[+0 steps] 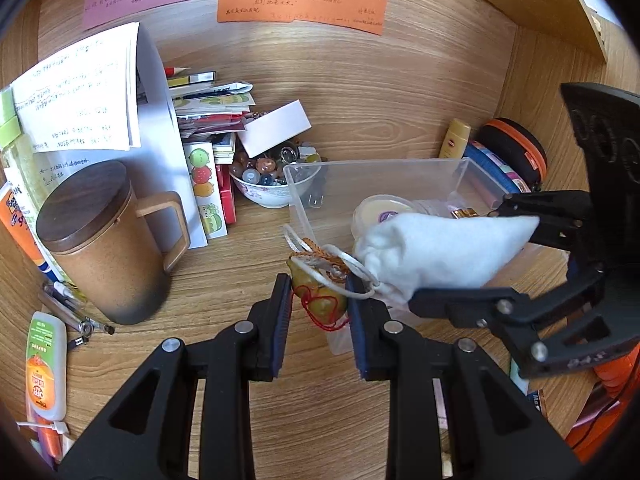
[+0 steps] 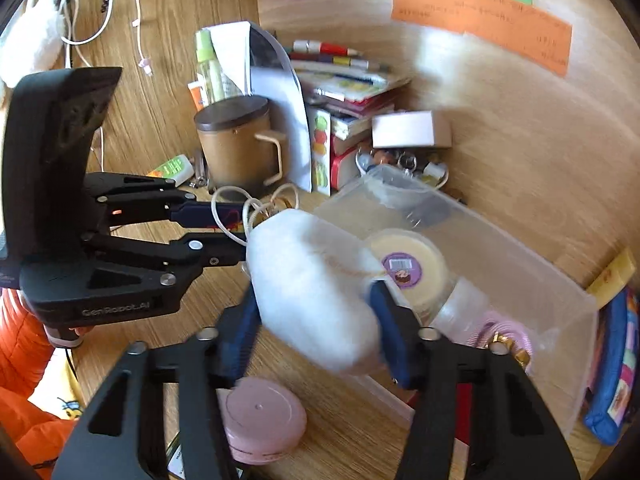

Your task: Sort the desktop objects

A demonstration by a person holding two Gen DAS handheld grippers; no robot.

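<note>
My right gripper point(image 2: 316, 312) is shut on a white drawstring pouch point(image 2: 316, 296), held above the near edge of a clear plastic box point(image 2: 520, 264). In the left wrist view the pouch point(image 1: 440, 252) hangs in front of the box point(image 1: 384, 172). My left gripper point(image 1: 318, 292) is shut on a yellow-green pendant with red cord point(image 1: 320, 300), right at the pouch's mouth where the white drawstring point(image 1: 340, 264) loops. The left gripper point(image 2: 224, 226) shows from the side in the right wrist view. A round cream tin point(image 2: 408, 264) lies in the box.
A brown lidded mug point(image 1: 104, 240) stands left. A bowl of beads point(image 1: 264, 184), stacked books point(image 1: 212, 120) and leaning papers point(image 1: 80, 96) are behind. A glue bottle point(image 1: 44, 364) and pens lie front left. A pink round case point(image 2: 260, 420) sits near me. A blue pouch point(image 2: 612, 376) is right.
</note>
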